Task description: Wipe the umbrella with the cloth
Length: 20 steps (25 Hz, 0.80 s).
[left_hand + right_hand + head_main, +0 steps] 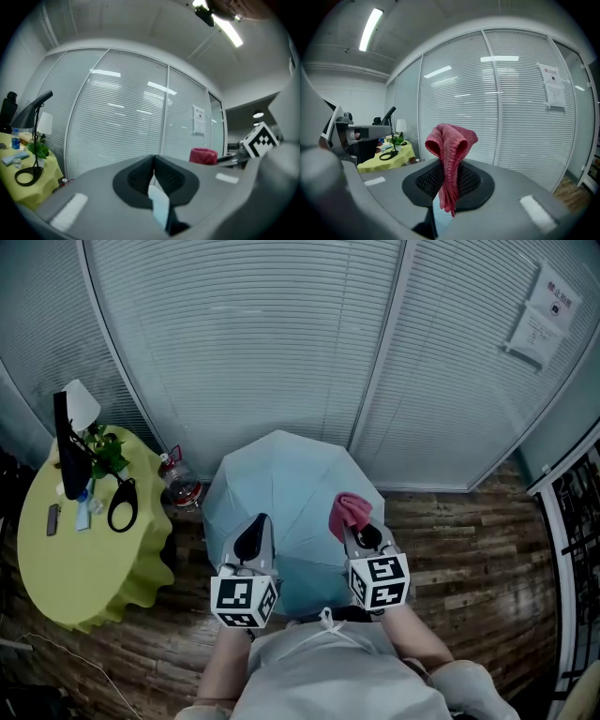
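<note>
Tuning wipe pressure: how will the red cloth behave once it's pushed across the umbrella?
Probably floppy: the cloth folds over and hangs limp from the right tool, whose jaws are shut on it. Likely light, since a small pinch carries it. Its knit weave may drag on the umbrella rather than slide.

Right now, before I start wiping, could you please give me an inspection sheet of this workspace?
Surface: wooden floor; no worktable under the job.
Job's things: open pale blue umbrella on the floor; pink cloth in the right gripper.
Clutter: round table with yellow-green cover, carrying a desk lamp, a plant and small items; bottle on the floor beside it.
Grippers: left gripper jaws together, nothing held; right gripper shut on the cloth.
Cables: thin line on the floor near the table, possibly a cable.
Surroundings: glass wall with blinds; paper notice on it.
</note>
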Each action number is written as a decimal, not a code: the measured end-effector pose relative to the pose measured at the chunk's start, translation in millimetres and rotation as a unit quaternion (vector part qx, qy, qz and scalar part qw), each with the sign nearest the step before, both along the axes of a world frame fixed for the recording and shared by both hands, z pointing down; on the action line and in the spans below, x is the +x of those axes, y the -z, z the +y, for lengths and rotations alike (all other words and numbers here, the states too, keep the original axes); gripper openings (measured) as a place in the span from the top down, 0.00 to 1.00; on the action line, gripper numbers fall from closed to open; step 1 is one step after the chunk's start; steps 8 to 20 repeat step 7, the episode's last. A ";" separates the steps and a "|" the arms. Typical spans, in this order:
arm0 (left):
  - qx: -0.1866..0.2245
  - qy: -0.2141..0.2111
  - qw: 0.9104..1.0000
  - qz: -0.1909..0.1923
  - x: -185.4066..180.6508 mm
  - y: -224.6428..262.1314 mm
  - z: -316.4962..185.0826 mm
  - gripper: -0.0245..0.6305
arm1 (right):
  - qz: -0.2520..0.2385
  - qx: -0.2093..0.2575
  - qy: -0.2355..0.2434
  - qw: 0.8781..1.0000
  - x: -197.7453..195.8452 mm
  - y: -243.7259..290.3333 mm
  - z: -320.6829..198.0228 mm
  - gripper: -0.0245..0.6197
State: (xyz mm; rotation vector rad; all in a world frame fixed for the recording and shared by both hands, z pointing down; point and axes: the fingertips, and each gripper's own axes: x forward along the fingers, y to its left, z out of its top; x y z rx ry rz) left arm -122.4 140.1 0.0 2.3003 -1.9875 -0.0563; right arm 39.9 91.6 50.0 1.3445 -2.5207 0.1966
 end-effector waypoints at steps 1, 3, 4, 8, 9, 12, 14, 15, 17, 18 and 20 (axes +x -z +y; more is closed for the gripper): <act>0.000 0.000 1.000 0.000 0.8 0.2 1.0 0.95 | 0.000 -0.001 0.000 1.000 0.5 -0.3 0.9 0.89; 0.001 0.000 1.000 0.000 2.5 0.4 3.3 0.95 | 0.002 -0.001 0.001 1.000 1.6 -0.7 3.3 0.89; 0.002 0.000 1.000 0.000 3.1 0.1 4.4 0.95 | 0.002 0.000 0.000 1.000 2.0 -1.1 4.6 0.89; 0.002 -0.003 1.000 -0.001 4.0 -2.1 7.8 0.95 | 0.001 0.003 -0.001 1.000 1.8 -2.7 8.5 0.89; 0.002 -0.003 1.000 -0.001 4.0 -2.1 7.8 0.95 | 0.001 0.003 -0.001 1.000 1.8 -2.7 8.5 0.89; 0.002 -0.003 1.000 -0.001 4.0 -2.1 7.8 0.95 | 0.001 0.003 -0.001 1.000 1.8 -2.7 8.5 0.89; 0.002 -0.003 1.000 -0.001 4.0 -2.1 7.8 0.95 | 0.001 0.003 -0.001 1.000 1.8 -2.7 8.5 0.89; 0.002 -0.003 1.000 -0.001 4.0 -2.1 7.8 0.95 | 0.001 0.003 -0.001 1.000 1.8 -2.7 8.5 0.89; 0.002 -0.003 1.000 -0.001 4.0 -2.1 7.8 0.95 | 0.001 0.003 -0.001 1.000 1.8 -2.7 8.5 0.89; 0.002 -0.003 1.000 -0.001 4.0 -2.1 7.8 0.95 | 0.001 0.003 -0.001 1.000 1.8 -2.7 8.5 0.89; 0.002 -0.003 1.000 -0.001 4.0 -2.1 7.8 0.95 | 0.001 0.003 -0.001 1.000 1.8 -2.7 8.5 0.89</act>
